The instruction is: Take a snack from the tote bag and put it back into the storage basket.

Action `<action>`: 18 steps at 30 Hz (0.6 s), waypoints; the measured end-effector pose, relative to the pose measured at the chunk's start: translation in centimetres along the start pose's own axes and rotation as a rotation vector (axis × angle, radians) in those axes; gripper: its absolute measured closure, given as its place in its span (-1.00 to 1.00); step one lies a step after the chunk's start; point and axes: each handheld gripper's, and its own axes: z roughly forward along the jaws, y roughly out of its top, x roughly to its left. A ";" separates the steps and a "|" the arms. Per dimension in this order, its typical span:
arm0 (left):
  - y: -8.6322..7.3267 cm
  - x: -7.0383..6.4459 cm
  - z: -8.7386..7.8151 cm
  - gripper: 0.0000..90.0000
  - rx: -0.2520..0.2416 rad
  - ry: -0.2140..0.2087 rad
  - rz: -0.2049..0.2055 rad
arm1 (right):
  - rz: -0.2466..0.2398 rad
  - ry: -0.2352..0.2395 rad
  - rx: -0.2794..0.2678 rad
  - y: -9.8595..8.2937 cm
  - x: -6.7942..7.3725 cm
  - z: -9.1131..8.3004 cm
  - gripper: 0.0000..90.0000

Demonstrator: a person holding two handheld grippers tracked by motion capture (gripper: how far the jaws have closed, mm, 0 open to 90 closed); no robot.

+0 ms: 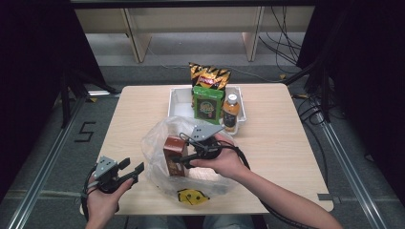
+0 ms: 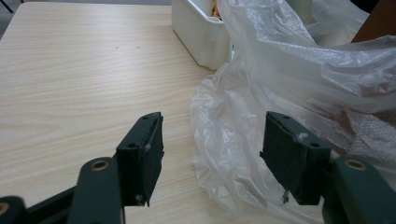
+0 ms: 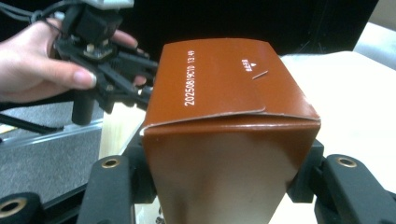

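A brown carton (image 1: 174, 155) stands upright inside the mouth of a clear plastic bag (image 1: 157, 138) at the table's middle front. My right gripper (image 1: 185, 160) is shut on the carton; in the right gripper view the carton (image 3: 224, 126) sits squeezed between both jaws. My left gripper (image 1: 133, 171) stands open near the front left edge, just left of the bag. In the left gripper view its jaws are spread, with the bag's crumpled edge (image 2: 243, 126) lying between and beyond them, and my left gripper (image 2: 212, 156) holds nothing.
A white tray (image 1: 177, 101) at the back middle holds a green box (image 1: 207, 105), a black and yellow snack bag (image 1: 209, 75) and an orange-drink bottle (image 1: 231, 112). A yellow packet (image 1: 192, 196) lies in the bag near the front edge. Bare wood lies left and right.
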 end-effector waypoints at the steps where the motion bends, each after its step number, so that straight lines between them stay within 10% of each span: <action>1: 0.0 0.0 0.0 -0.16 0.002 0.004 0.000 | -0.004 0.007 -0.001 0.1 -0.1 -0.1 -0.04; 18: -0.2 0.2 0.1 -0.16 0.004 0.009 -0.016 | 0.012 -0.015 -0.065 1.9 -1.1 -2.5 -0.04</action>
